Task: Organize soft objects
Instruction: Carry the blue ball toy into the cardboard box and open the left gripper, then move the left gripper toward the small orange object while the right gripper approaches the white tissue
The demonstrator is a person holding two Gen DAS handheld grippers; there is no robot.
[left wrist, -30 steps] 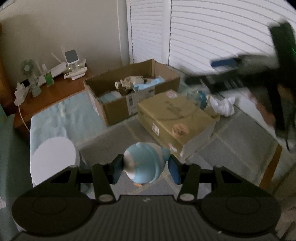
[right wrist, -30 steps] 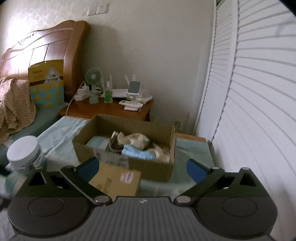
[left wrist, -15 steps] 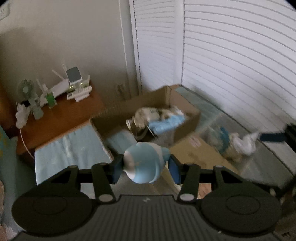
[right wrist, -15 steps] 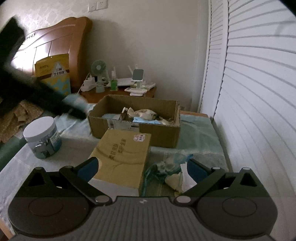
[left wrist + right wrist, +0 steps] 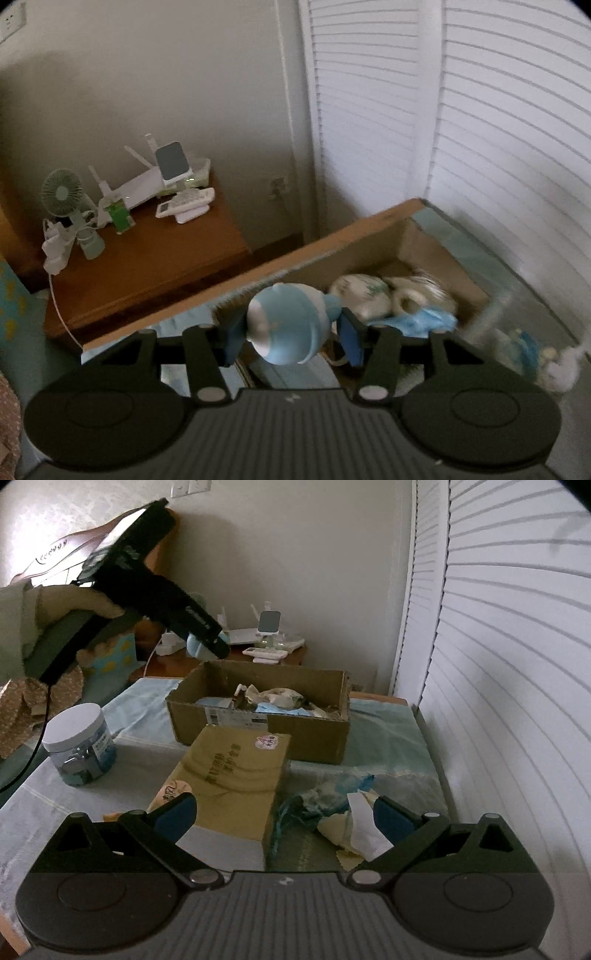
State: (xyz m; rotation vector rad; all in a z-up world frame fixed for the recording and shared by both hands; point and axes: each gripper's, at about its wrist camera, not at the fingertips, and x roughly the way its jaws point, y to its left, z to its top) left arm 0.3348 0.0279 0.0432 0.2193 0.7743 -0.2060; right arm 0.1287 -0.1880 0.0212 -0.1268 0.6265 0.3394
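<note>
My left gripper (image 5: 291, 334) is shut on a round light-blue and white soft toy (image 5: 286, 326) and holds it above the near-left part of the open cardboard box (image 5: 373, 225). The box holds cream and blue soft items (image 5: 373, 299). In the right wrist view the left gripper (image 5: 207, 642) with the toy hovers over the box (image 5: 258, 734). My right gripper (image 5: 284, 818) is open and empty, low over the table, with a loose pile of blue and white soft items (image 5: 340, 812) between its fingers on the right.
A closed tan carton (image 5: 229, 775) lies in front of the box. A white-lidded jar (image 5: 79, 746) stands at the left. A wooden nightstand (image 5: 147, 258) with a fan and router is behind. Louvered doors (image 5: 498, 664) run along the right.
My left gripper has carried the blue toy forward and up over the cardboard box. My right gripper has drawn back and dropped lower toward the pile of soft items.
</note>
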